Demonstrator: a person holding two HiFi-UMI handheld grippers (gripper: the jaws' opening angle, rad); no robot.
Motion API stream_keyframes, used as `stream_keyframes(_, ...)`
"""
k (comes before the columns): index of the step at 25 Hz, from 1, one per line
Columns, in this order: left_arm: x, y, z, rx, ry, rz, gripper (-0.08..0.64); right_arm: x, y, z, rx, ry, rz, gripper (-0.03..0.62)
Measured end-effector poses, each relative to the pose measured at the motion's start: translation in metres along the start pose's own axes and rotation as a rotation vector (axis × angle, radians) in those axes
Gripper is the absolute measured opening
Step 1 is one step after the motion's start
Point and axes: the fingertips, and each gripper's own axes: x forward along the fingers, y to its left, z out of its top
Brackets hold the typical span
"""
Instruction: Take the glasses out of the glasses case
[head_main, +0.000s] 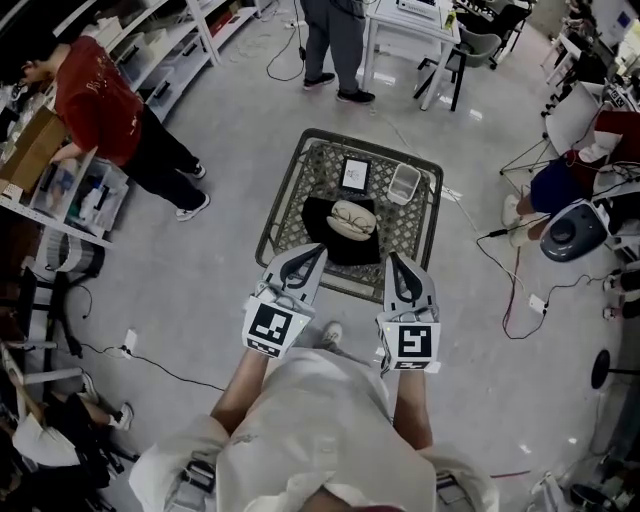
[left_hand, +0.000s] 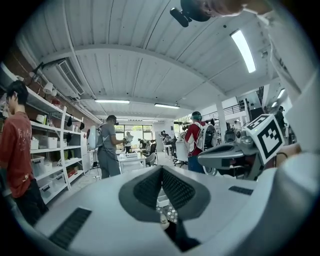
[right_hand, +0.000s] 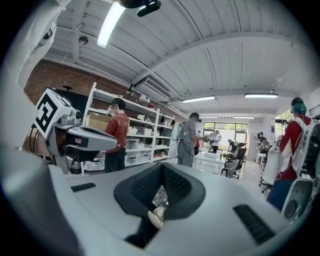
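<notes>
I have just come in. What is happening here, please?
A person stands at a small table and holds the left gripper and the right gripper above its near edge. Both are shut and empty. The cream glasses case lies on a black cloth ahead of them and looks closed. Neither gripper touches it, so the glasses are not out yet.

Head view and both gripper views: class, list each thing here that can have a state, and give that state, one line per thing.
Left tongs: shut, holding nothing.
Right tongs: shut, holding nothing.
Case: seems closed, lying on the cloth.
Tub: upright, open-topped, seems empty.
Cloth: spread on the table.
</notes>
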Motion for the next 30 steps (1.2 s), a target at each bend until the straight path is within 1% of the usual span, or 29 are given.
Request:
stream_keyframes(3,0.006,0.005,0.000,0.002,0.008,0.019,0.012,0.011,-0.004,0.001,-0.011,-0.006,0.017,0.006)
stream_keyframes(6,0.013,0.004,-0.001,-0.001,0.016,0.029,0.012,0.015,-0.006,-0.001,0.006,0.003,0.043,0.006)
stream_keyframes(9,0.024,0.006,0.000,0.001,0.017,0.026,0.012,0.021,-0.017,-0.015,0.008,0.032,0.027,0.006)
stream_keyframes(12,0.034,0.011,-0.004,0.001,0.022,0.022,0.012,0.029,-0.022,-0.015,0.015,0.020,0.023,0.006)
stream_keyframes(18,0.059,0.022,-0.007,-0.001,0.004,0.002,0.012,0.044,-0.035,-0.019,0.018,0.022,0.001,0.006)
stream_keyframes(24,0.085,0.054,-0.016,-0.027,0.000,-0.025,0.012,0.076,-0.038,-0.024,0.011,0.057,-0.025,0.006)
stream_keyframes(30,0.114,0.086,-0.033,-0.038,0.018,-0.080,0.012,0.112,-0.044,-0.033,0.009,0.104,-0.063,0.006)
